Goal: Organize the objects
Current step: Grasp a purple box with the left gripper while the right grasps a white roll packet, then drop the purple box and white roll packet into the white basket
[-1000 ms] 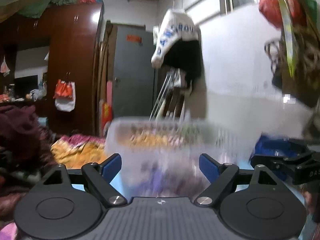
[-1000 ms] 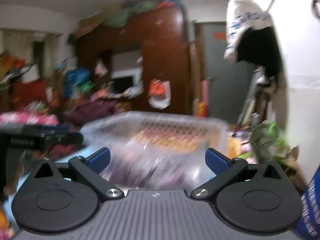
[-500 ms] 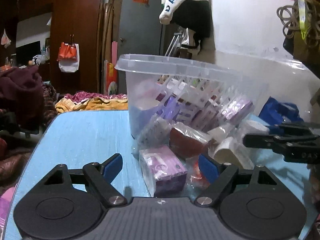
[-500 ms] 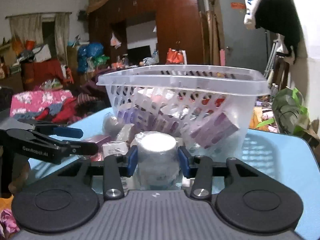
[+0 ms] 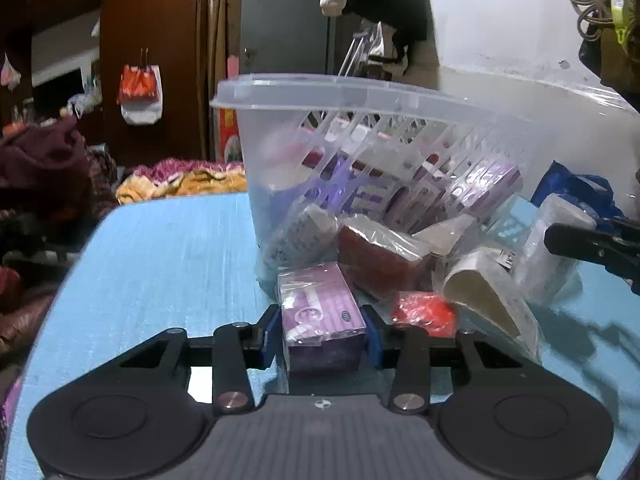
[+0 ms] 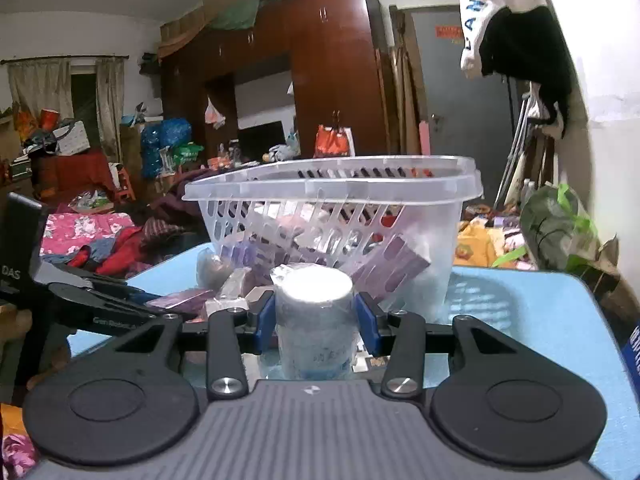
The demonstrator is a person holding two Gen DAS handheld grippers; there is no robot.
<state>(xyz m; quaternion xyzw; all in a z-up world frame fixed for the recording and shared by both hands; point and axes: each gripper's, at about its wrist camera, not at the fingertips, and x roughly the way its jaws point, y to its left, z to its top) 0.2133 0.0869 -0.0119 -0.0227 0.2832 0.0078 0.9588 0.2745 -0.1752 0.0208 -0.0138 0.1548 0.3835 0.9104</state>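
Much of the pile is hard to read: crinkled clear wrap glares over most packets, and the contents of the clear plastic basket (image 5: 360, 128) show only as purple and pale stripes through its slotted wall. The basket leans on the light blue table (image 5: 160, 264), its smooth rim tilted, and its far right end dissolves against the white wall at two o'clock. The left gripper (image 5: 322, 338) is closing its blue pads (image 5: 271, 336) on a purple box (image 5: 320, 316), a squared carton in shiny film lying on the table at the pile's near edge; the pads sit against both its sides, and its lower half is hidden behind the gripper's ribbed grey body. At three o'clock from the box lies a crumpled red packet (image 5: 424, 312), and beyond that a pale cardboard tube (image 5: 484, 292) in plastic; a dark red wrapped block (image 5: 380, 256) lies at one o'clock. The right gripper (image 6: 316, 320) has its jaws drawn in tight around a white cylinder (image 6: 314, 312), round-topped, film-wrapped, with faint print that cannot be read; its base is cut off by the gripper body. It stands just in front of the basket. At nine o'clock in the right wrist view, the other tool's black arm covers part of the pile, and the clutter of cloth behind is only partly legible.
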